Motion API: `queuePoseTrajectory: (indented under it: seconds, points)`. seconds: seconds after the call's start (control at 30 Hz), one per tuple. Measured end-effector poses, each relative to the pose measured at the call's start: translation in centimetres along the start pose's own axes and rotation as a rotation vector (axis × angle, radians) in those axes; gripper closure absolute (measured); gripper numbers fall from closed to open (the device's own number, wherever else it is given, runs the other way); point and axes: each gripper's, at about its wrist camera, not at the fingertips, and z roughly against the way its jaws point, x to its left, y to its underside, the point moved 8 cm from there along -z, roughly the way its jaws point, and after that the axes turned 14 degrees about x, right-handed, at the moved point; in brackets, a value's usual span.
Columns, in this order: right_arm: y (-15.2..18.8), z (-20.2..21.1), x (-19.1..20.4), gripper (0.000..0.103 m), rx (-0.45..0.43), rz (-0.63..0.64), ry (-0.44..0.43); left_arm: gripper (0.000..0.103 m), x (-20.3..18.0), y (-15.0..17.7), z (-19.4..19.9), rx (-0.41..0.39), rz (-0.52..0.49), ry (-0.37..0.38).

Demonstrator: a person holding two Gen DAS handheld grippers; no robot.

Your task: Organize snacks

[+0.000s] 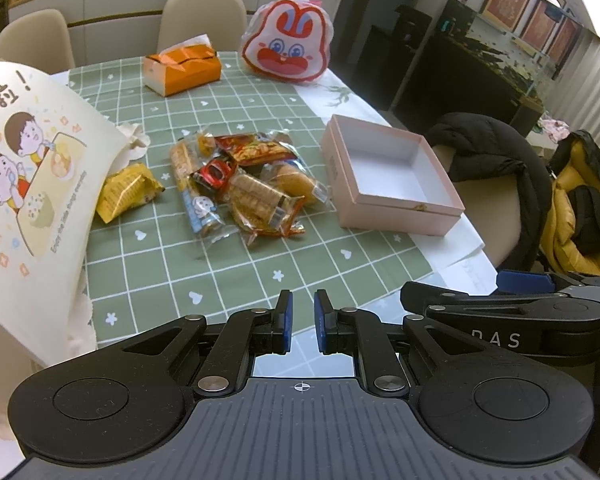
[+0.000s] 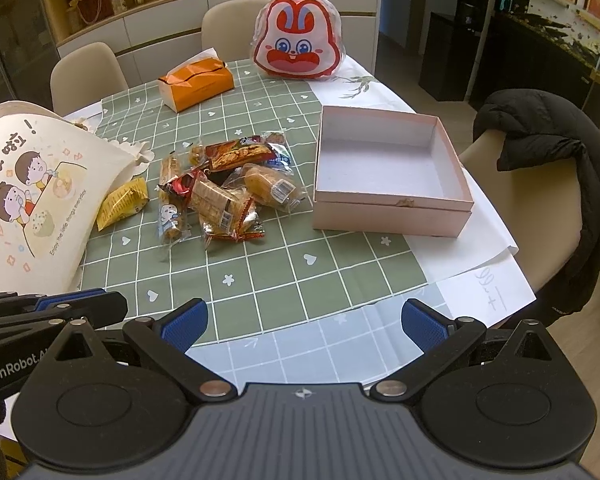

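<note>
Left claw (image 1: 303,320) is resting together, right claw (image 2: 304,326) apart; cartoon bag (image 2: 32,196) is lying at 9 o'clock of snack pile (image 2: 224,184), pink box (image 2: 392,172) at 3 o'clock.

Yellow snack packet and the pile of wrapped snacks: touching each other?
Apart. In the right wrist view, a strip of green tablecloth shows plainly between the yellow snack packet and the pile of wrapped snacks.

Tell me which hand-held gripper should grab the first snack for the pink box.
Right, probably. The right hand-held gripper is open with nothing between its fingers, and is nearer the pink box; the left hand-held gripper is nearly shut.
</note>
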Motion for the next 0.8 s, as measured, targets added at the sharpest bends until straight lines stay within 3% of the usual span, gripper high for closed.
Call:
queuePoseTrajectory:
  seconds: [0.4, 0.57, 0.67, 0.8]
  points:
    - [-0.4, -0.6, 0.0, 0.000, 0.002, 0.012, 0.005, 0.089, 0.8, -0.4, -1.0, 0.026, 0.030, -0.004]
    - [-1.5, -1.8, -0.1, 0.000, 0.008, 0.027, -0.014, 0.089, 2.4, -1.7, -2.0, 0.025, 0.062, -0.039]
    - [-2.5, -2.3, 0.2, 0.000, -0.044, 0.053, -0.059, 0.086, 4.9, -3.7, -2.9, -0.017, 0.094, -0.081]
    - [-3.6, -3.9, 1.2, 0.000, -0.072, 0.150, -0.074, 0.086, 10.8, -8.0, -4.1, -0.136, 0.197, -0.122]
